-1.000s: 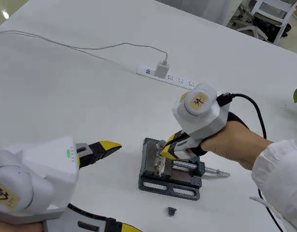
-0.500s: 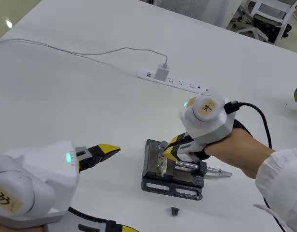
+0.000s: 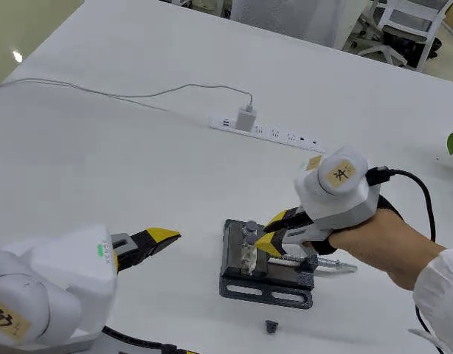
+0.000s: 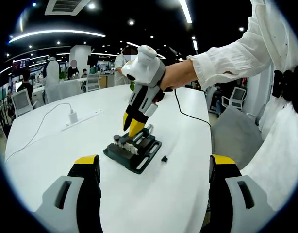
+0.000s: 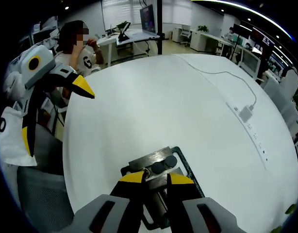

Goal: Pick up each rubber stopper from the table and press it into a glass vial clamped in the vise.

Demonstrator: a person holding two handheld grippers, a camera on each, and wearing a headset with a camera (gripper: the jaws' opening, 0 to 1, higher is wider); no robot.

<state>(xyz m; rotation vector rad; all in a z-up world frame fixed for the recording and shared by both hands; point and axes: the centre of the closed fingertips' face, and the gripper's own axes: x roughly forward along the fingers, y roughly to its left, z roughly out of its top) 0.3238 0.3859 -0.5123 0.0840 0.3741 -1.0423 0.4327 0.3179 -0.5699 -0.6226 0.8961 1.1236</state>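
A dark vise (image 3: 267, 279) stands on the white table and clamps glass vials (image 3: 248, 254); the rear vial carries a grey stopper (image 3: 250, 228). From above, dark stoppers (image 5: 164, 164) show between the vise jaws (image 5: 154, 158). My right gripper (image 3: 272, 232) hovers just right of the vials, slightly open with nothing in it (image 5: 156, 178). One loose stopper (image 3: 271, 325) lies in front of the vise, also seen as a small dark stopper (image 4: 164, 158) beside the vise (image 4: 134, 151). My left gripper (image 4: 154, 165) is held wide open, well left of the vise (image 3: 178, 291).
A white power strip (image 3: 267, 131) with a plugged charger (image 3: 246, 116) and a long cable (image 3: 101, 94) lies across the far table. Office chairs (image 3: 411, 26) stand beyond the table's edge. People sit at desks in the background (image 5: 78, 41).
The right gripper has drawn back to the right, off the top of the rear vial, and the grey stopper now shows seated there. The head camera has shifted.
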